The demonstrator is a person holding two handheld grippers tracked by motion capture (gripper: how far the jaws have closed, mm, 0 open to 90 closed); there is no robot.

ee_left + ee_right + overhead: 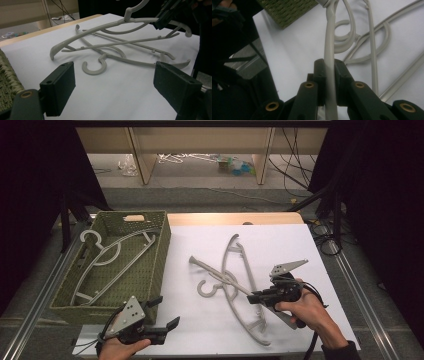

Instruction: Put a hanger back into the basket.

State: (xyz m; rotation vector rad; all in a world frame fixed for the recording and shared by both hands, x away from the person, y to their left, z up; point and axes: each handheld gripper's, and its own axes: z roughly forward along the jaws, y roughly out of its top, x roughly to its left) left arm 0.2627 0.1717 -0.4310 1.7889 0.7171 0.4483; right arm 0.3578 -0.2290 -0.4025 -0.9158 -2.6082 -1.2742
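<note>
Two grey plastic hangers lie crossed on the white table. My right gripper is shut on the arm of one hanger, whose far end reaches toward the basket. In the right gripper view both pads press on that grey arm. In the left gripper view the held hanger sits raised above the other hanger, which lies flat with its hook toward me. The flat hanger curves from back to front. My left gripper stands open near the front edge, its jaws wide apart with nothing between them.
A green woven basket stands at the table's left with a third grey hanger inside. Its corner shows in the right gripper view. Metal rails run along both table sides, and cables lie on the floor behind.
</note>
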